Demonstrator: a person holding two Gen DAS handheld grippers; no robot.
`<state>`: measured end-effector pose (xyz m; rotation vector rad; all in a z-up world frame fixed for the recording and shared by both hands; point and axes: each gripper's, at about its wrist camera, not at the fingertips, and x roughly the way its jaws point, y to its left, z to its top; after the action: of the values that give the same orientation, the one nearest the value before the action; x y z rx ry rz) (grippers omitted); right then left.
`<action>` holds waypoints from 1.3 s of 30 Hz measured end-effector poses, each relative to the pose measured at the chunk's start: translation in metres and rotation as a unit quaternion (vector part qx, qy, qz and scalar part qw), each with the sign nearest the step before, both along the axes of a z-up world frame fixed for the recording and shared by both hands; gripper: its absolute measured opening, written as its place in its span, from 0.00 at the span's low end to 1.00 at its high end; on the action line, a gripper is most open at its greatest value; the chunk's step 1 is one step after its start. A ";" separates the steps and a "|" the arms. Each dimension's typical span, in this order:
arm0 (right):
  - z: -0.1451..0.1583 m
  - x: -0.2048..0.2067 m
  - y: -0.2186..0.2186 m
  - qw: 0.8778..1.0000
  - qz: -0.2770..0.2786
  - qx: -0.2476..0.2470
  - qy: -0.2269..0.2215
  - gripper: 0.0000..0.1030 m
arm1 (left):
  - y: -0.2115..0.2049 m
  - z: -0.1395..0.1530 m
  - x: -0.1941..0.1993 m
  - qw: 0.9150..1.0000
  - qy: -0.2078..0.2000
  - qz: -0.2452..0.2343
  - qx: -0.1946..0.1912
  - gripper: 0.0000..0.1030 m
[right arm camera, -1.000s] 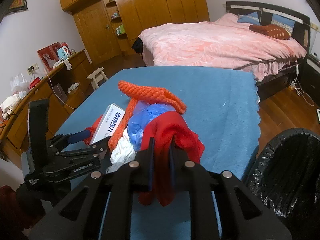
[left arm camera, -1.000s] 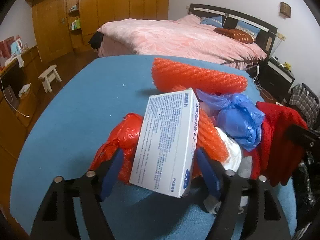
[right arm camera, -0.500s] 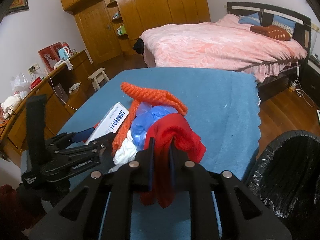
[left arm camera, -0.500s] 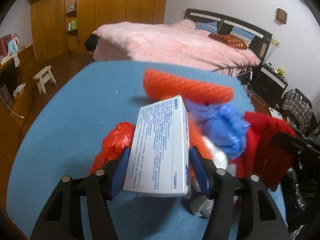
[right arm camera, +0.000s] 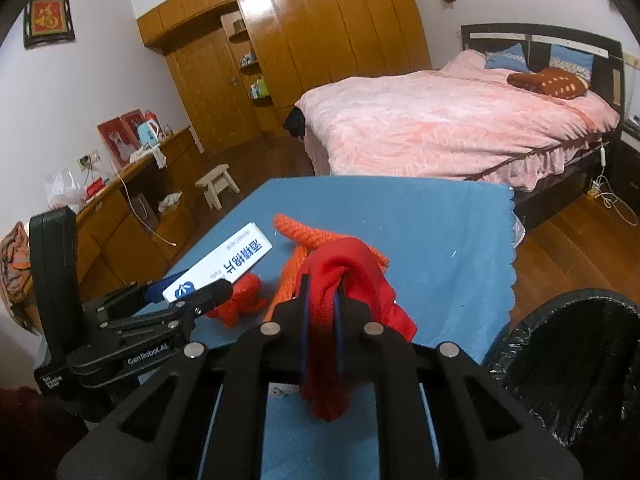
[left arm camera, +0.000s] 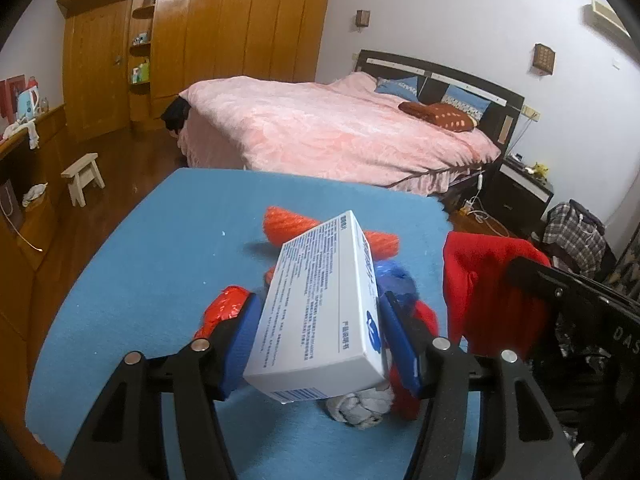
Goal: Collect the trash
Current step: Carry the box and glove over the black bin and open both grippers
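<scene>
Over the blue table: both grippers hold trash above the cloth.
Left gripper (left arm camera: 318, 334): blue pads clenched on white rectangular printed carton (left arm camera: 320, 312), lifted clear.
Right gripper (right arm camera: 320, 300): pinched tight on crumpled red cloth (right arm camera: 352, 276), hanging.
Beneath: orange mesh netting (right arm camera: 296, 236), blue plastic bag (left arm camera: 398, 284), white wad (left arm camera: 358, 410), red wrapper (left arm camera: 224, 310).
Surface: blue tablecloth (right arm camera: 440, 224).
Beside: black-lined bin (right arm camera: 568, 364) off the table's right edge.
Room: pink bed (left arm camera: 332, 128), wooden wardrobe (left arm camera: 224, 40).
</scene>
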<state>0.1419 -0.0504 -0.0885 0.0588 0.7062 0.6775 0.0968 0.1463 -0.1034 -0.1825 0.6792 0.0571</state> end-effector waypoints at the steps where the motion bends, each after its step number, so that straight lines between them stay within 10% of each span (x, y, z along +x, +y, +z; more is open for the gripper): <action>1: 0.002 0.000 -0.001 1.000 -0.001 0.002 -0.001 0.09 | -0.001 0.002 -0.001 1.000 -0.002 -0.001 0.001 0.58; 21: 0.024 -0.018 -0.090 0.996 -0.093 0.001 -0.014 0.09 | -0.049 0.034 -0.005 0.998 -0.031 -0.055 0.018 0.58; 39: -0.004 -0.043 -0.223 0.968 -0.247 -0.040 0.004 0.12 | -0.210 0.018 0.030 0.975 -0.038 -0.218 0.003 0.58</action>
<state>0.0992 -0.2738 -0.0920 0.1582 0.6912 0.1718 0.1263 -0.0637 -0.0849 -0.0263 0.6294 -0.3679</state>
